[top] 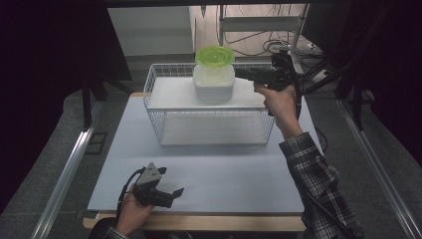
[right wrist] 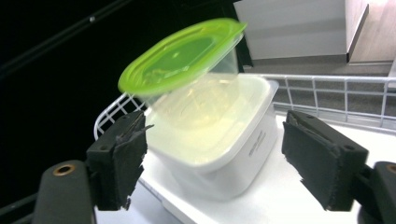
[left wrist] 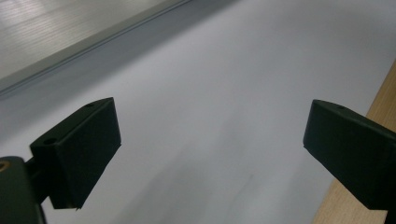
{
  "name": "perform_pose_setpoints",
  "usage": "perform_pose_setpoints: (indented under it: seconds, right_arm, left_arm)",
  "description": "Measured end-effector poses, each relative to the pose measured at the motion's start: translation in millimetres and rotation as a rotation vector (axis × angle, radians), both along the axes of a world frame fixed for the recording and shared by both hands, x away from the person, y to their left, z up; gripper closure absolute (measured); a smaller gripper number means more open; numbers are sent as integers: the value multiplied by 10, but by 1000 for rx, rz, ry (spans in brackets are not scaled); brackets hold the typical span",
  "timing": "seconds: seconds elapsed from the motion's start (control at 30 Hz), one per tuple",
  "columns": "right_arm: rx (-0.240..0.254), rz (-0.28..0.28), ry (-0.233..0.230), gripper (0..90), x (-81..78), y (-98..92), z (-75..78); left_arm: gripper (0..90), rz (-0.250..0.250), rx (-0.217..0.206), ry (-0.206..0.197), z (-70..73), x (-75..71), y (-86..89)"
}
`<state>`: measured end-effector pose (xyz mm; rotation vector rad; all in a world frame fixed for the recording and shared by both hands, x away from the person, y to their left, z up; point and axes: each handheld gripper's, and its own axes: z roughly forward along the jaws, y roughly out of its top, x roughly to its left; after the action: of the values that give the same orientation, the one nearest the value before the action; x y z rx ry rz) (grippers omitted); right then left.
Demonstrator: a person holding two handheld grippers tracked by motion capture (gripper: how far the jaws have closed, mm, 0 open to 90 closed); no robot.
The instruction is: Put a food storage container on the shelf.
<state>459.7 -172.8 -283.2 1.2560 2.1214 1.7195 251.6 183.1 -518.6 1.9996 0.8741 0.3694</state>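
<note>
A clear tub with a green lid (top: 215,56) sits tilted inside a white square container (top: 214,83). Both rest on the white top of a wire rack (top: 159,102) at the back of the table. My right gripper (top: 238,73) is level with the containers, just to their right, pointing at them. Its jaws stand open in the right gripper view, where the right gripper (right wrist: 210,172) frames the white container (right wrist: 233,154) and the green lid (right wrist: 180,53) without the pads touching. My left gripper (top: 174,195) hovers open and holds nothing at the table's front left, over bare mat in the left gripper view (left wrist: 210,154).
A pale mat (top: 219,169) covers the wooden table (top: 199,222). The lower level of the wire rack (top: 214,130) holds nothing. Metal rails (top: 64,174) run along both sides, and a shelf frame with cables (top: 259,25) stands behind the rack.
</note>
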Motion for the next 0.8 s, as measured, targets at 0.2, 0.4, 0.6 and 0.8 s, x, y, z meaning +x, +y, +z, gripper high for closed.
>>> perform_pose_setpoints:
  seconds: [0.2,0.4,0.6,0.8]
  right_arm:
    - [-35,35,-27,183,-165,36,-95]
    - [-82,70,-60,157,-321,99,-204]
    - [-130,105,-97,140,-455,153,-312]
    - [-167,125,-122,126,-568,173,-416]
  left_arm:
    - [43,1,17,-4,-2,-7,-17]
    - [51,3,49,-12,-2,-19,-42]
    - [57,14,66,-19,17,-35,-54]
    - [65,15,70,-7,26,-36,-62]
